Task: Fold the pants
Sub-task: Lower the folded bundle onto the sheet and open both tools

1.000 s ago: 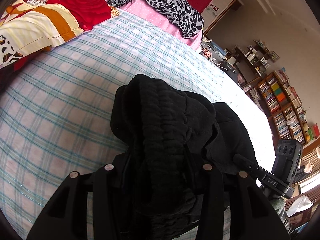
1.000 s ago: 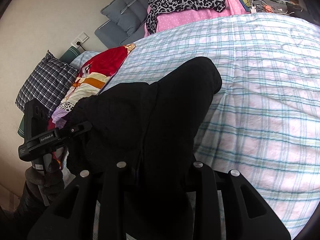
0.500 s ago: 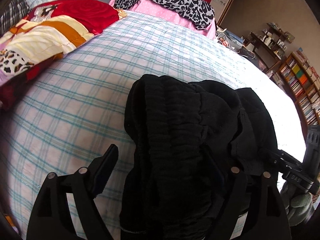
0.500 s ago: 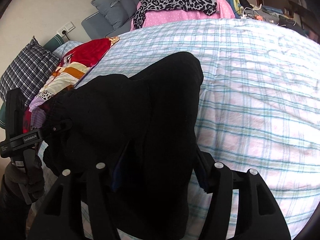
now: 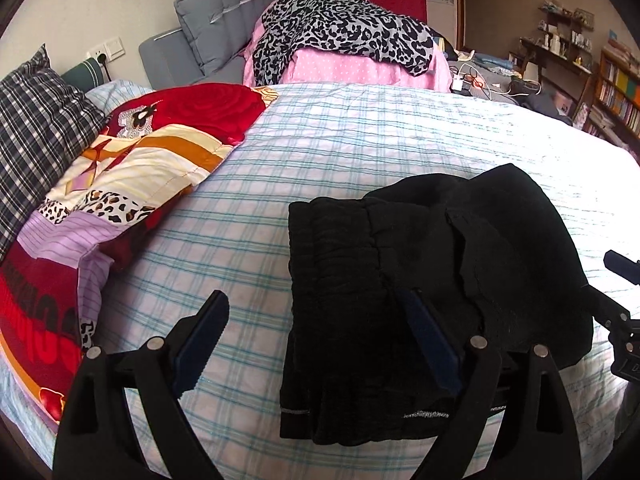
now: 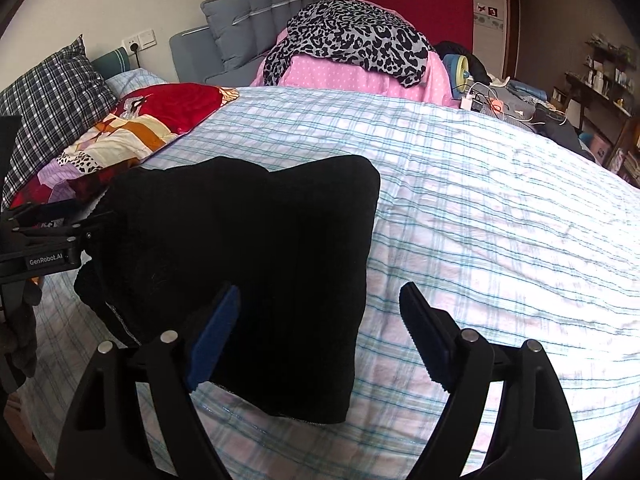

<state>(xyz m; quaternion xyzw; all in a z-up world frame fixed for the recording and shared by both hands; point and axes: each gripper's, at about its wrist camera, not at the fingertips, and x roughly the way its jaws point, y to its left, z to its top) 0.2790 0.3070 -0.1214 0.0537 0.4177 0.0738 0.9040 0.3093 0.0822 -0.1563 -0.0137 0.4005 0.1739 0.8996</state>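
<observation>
The black pants (image 5: 420, 260) lie folded in a thick bundle on the checked bed sheet (image 5: 360, 140), elastic waistband on top at the left. My left gripper (image 5: 310, 300) stands wide open over the bundle's left edge. Its right finger hovers above the cloth and its left finger above bare sheet, with nothing pinched. In the right wrist view the pants (image 6: 260, 248) fill the left half. My right gripper (image 6: 320, 292) has its jaws opening astride the bundle's right edge, pads off the cloth. Each gripper shows at the other view's edge: right (image 5: 620, 320), left (image 6: 52, 236).
A colourful quilt (image 5: 140, 168) and a checked pillow (image 5: 32, 128) lie at the left. A pink bundle under leopard-print cloth (image 5: 344, 36) and grey cushions (image 5: 216, 16) sit at the far end. Bookshelves (image 5: 616, 96) stand to the right. A gloved hand (image 6: 20, 340) holds the left gripper.
Both grippers were shut on the pants and have opened, letting go. They drew back and tilted up, and the pants now rest folded on the sheet.
</observation>
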